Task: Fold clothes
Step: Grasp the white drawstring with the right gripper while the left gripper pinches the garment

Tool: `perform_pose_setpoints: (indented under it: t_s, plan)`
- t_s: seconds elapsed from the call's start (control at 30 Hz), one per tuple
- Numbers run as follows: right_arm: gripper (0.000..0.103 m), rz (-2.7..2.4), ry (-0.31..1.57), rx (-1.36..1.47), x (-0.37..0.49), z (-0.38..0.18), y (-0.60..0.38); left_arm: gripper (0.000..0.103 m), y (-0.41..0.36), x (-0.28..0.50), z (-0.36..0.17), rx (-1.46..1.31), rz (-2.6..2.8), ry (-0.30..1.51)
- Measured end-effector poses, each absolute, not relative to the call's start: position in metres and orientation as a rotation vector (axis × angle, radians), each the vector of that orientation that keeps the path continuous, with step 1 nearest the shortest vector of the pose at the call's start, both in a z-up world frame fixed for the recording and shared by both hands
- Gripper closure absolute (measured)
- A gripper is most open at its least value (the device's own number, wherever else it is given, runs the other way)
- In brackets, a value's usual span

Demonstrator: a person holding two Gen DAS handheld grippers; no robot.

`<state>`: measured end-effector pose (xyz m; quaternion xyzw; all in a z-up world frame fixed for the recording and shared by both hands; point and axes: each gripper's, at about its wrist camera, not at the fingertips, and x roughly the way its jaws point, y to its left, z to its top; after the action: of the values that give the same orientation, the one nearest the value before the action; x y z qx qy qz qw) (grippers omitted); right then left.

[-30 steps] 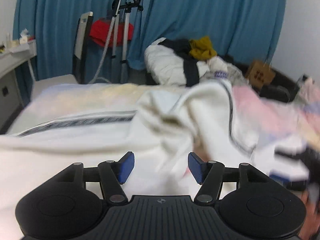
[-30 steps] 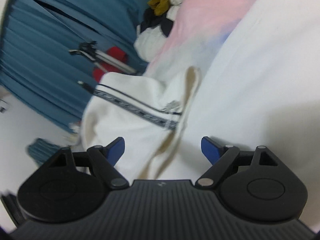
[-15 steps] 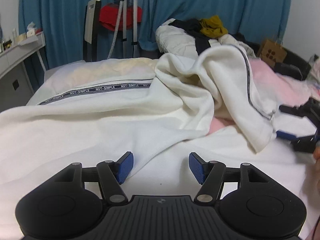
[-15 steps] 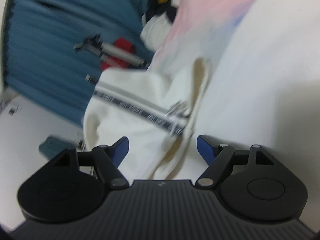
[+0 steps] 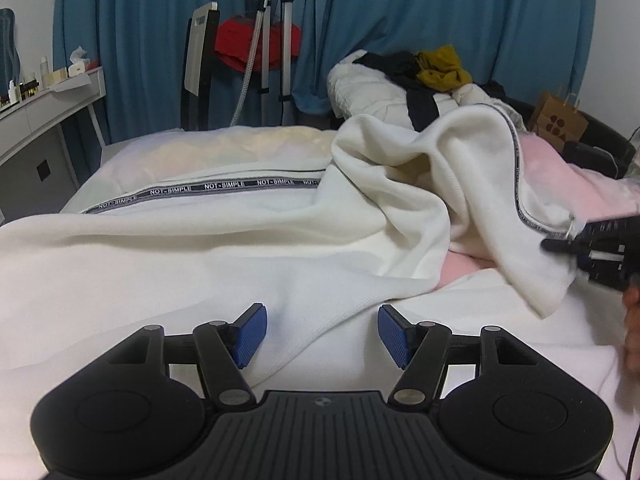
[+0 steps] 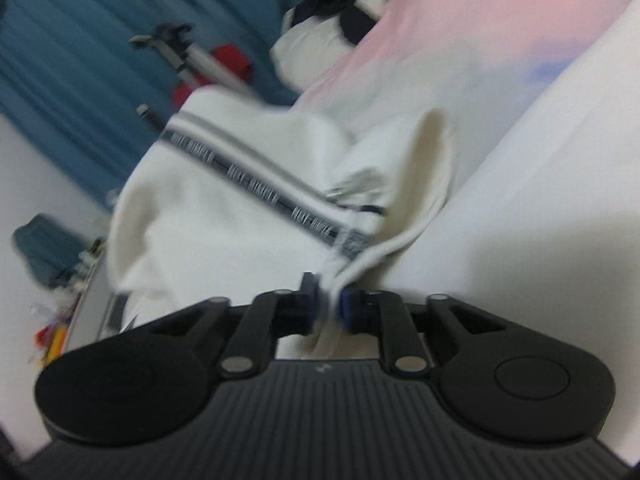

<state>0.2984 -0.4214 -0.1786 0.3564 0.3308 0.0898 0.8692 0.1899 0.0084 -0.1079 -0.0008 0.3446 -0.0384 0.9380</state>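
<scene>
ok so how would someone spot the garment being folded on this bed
Look at the bed before the blue curtains. The white garment sprawls across it, one corner pinched by the right gripper. Unlike the far clothes pile, it carries a dark lettered stripe.

The left gripper (image 5: 320, 334) is held level and low at the near edge, its blue pads spread wide apart with nothing pinched. The right gripper (image 6: 329, 306) sits at the far right, rolled sideways, pads pressed together on white fabric
</scene>
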Motion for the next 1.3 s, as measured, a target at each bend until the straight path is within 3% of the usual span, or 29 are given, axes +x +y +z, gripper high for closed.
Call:
perform_pose_setpoints:
  t_s: [0.37,0.6,0.77,0.87,0.9,0.93,1.0,1.03,1.2,1.3]
  plan:
    - [0.092,-0.103,0.274,0.677,0.329,-0.105,-0.537,0.039,0.011,0.185,-0.103,-0.004,-0.157,0.572]
    - [0.091,-0.178,0.275,0.63,0.358,-0.143,-0.57,0.039,-0.005,0.196,-0.115,0.059,-0.198,0.565]
    - [0.079,-0.174,0.296,0.744,0.355,-0.159,-0.588,0.039,-0.014,0.2,-0.122,0.104,-0.209,0.57]
    - [0.064,-0.178,0.316,0.831,0.348,-0.152,-0.597,0.039,-0.017,0.198,-0.124,0.14,-0.213,0.566]
    - [0.057,-0.179,0.322,0.86,0.346,-0.15,-0.6,0.039,-0.019,0.197,-0.125,0.149,-0.214,0.567]
    - [0.042,-0.181,0.328,0.888,0.343,-0.148,-0.603,0.039,-0.02,0.195,-0.126,0.158,-0.216,0.567]
    - [0.023,-0.211,0.306,0.936,0.329,-0.143,-0.609,0.039,-0.021,0.192,-0.127,0.181,-0.218,0.562]
    - [0.018,-0.225,0.292,0.964,0.32,-0.141,-0.613,0.039,-0.021,0.191,-0.128,0.193,-0.219,0.56]
    - [0.019,-0.209,0.284,1.109,0.273,-0.142,-0.612,0.039,-0.025,0.191,-0.134,0.263,-0.223,0.549]
    - [0.02,-0.175,0.398,1.105,0.253,-0.148,-0.593,0.044,-0.022,0.198,-0.139,0.276,-0.206,0.558]
